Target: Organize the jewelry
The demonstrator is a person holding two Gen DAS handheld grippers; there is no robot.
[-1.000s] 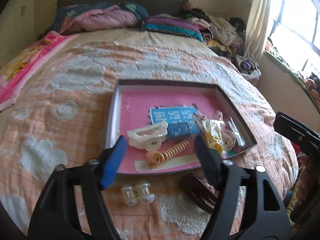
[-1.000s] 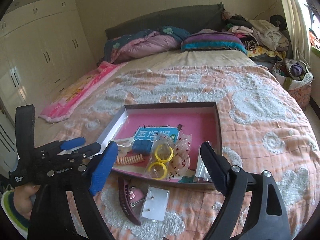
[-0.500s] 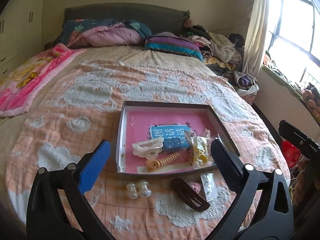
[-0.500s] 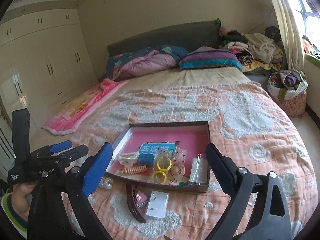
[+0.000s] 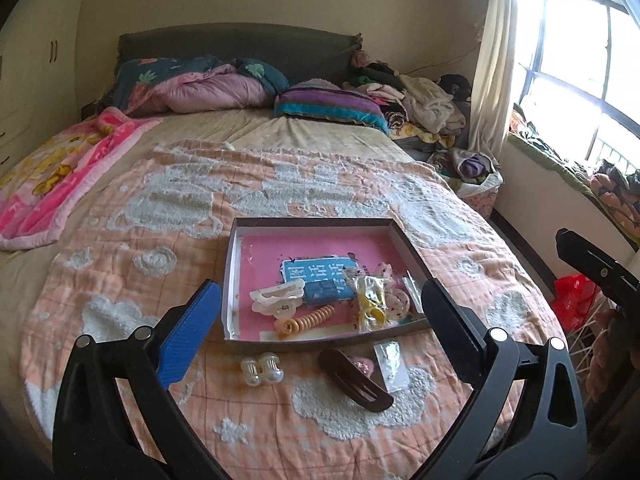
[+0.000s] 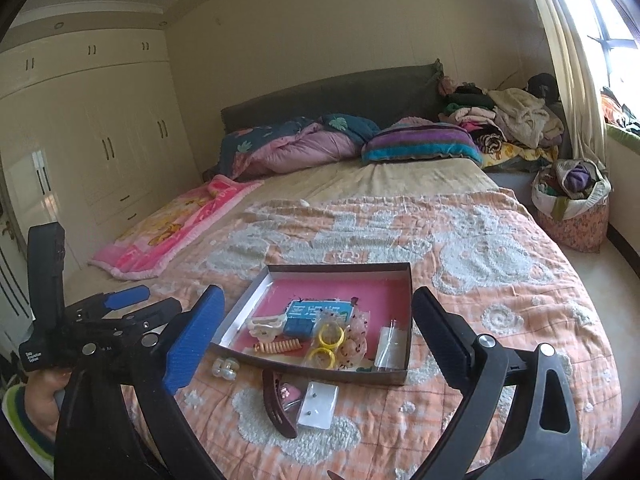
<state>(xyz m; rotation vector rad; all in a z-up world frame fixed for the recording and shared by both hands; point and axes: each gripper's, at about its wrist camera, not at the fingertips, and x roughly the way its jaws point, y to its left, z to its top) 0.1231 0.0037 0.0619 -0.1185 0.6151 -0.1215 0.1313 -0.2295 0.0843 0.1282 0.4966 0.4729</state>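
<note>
In the left wrist view, the left tool [image 5: 320, 320] is seen with its jaws spread wide and nothing between them, held above the near edge of the bed [image 5: 320, 184]. A shallow box [image 5: 232, 280] with a pink floor is set on the peach quilt [image 5: 160, 208] just beyond the fingertips. Inside it, a cream hair claw [image 5: 276, 298], an orange spiral hair tie [image 5: 306, 318], a blue card [image 5: 316, 274] and a clear bag of yellow rings [image 5: 370, 304] are gathered toward the near side. On the quilt, just in front of the box, a pair of pearly beads [image 5: 262, 368] is placed at the left, a dark brown hair clip [image 5: 354, 376] in the middle, and a small clear packet [image 5: 392, 360] just to its right. In the right wrist view, the right tool [image 6: 316, 336] is likewise shown wide apart and empty, with the same box [image 6: 408, 292] framed between its fingers. The brown clip [image 6: 276, 408] and the packet holding earrings [image 6: 318, 404] are seen near the box's front wall, with the beads [image 6: 226, 368] to their left. The left tool [image 6: 120, 308] is visible at the left edge, gripped by a hand [image 6: 44, 392] in a striped cuff.
</note>
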